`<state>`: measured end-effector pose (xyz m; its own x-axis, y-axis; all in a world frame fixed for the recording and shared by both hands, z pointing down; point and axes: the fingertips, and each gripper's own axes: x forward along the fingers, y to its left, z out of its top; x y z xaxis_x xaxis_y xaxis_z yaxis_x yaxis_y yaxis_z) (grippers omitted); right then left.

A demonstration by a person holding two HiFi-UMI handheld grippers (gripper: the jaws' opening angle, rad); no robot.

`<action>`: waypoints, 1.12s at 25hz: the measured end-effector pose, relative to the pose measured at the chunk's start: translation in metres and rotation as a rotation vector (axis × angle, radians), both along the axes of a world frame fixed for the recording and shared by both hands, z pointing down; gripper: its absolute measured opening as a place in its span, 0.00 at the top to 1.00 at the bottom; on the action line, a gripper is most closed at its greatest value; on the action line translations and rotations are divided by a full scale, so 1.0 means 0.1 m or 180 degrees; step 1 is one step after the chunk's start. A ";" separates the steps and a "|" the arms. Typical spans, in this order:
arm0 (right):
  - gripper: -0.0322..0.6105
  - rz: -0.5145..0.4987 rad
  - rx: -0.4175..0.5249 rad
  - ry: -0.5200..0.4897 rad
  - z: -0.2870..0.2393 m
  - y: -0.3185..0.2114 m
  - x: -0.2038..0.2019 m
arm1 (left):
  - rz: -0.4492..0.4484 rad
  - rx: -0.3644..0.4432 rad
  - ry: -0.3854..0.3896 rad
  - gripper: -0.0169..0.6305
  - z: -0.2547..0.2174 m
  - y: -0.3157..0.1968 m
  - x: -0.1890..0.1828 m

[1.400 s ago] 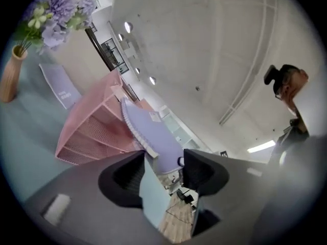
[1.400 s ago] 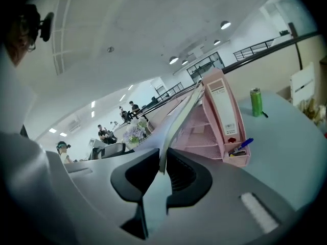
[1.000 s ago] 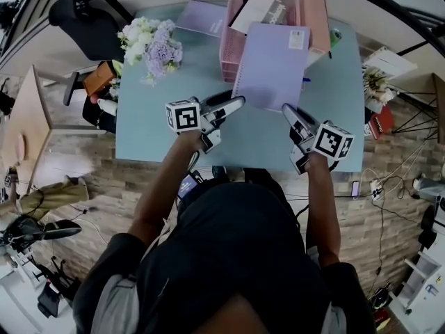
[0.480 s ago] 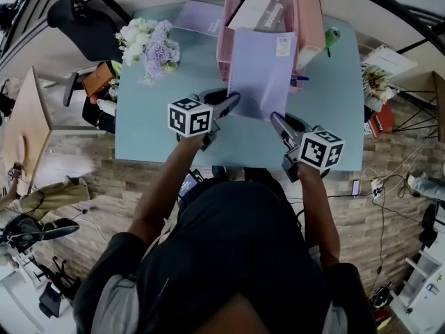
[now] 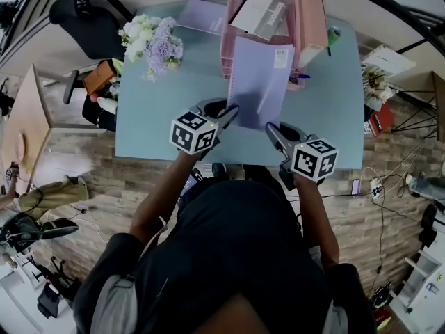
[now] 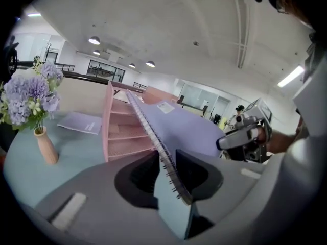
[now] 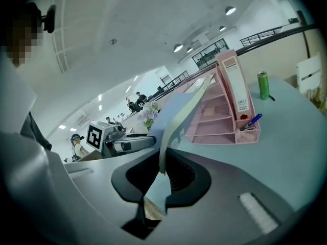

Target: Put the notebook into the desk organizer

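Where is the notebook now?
Head view, centre: the notebook is tilted up over the table, right gripper clamping its near right corner, left gripper having just closed its jaws on its spiral edge, far end by the desk organizer.

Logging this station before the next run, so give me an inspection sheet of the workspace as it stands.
Surface: pale blue table.
Job's things: lilac notebook tilted up toward pink desk organizer, not yet inside.
Clutter: flowers, flat booklet, green can.
Grippers: left gripper jaws have just been closing, now on notebook's spiral edge; right gripper shut on opposite edge.
Cables: power strip and leads on floor, right.
Surroundings: black chair, wood floor.
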<state>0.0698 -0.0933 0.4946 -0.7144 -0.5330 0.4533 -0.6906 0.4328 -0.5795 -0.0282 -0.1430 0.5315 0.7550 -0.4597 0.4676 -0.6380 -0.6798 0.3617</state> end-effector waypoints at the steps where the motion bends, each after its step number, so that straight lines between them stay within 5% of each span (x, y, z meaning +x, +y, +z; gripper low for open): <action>1: 0.89 -0.0001 -0.0011 0.0006 0.02 0.04 -0.01 | 0.0012 0.0016 -0.0025 0.73 0.00 0.04 0.00; 28: 0.89 -0.0055 -0.0178 0.0113 0.25 0.57 -0.20 | 0.0071 0.0024 -0.0146 0.73 0.12 0.63 -0.18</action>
